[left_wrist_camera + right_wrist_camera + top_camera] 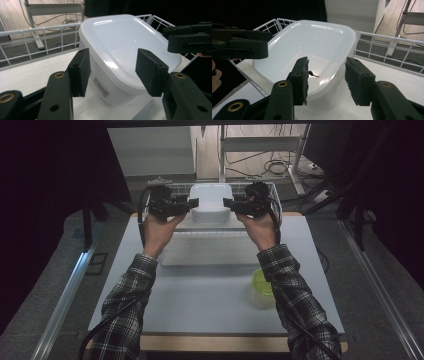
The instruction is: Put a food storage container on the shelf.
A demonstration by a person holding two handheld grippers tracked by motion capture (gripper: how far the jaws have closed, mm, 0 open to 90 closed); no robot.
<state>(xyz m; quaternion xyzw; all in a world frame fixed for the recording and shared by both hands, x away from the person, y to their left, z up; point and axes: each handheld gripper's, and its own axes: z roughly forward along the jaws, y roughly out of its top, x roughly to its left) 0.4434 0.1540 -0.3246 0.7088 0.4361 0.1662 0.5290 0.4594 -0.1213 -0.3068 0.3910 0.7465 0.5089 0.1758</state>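
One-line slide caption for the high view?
Both grippers, left and right, flank a white lidded container in a wire basket.

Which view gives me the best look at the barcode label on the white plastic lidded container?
The left gripper view: the barcode label sits on the white plastic lidded container, on its near side wall, between the open jaws. The right gripper view shows the container's lid and faint print on its side; the high view shows the container small, from above.
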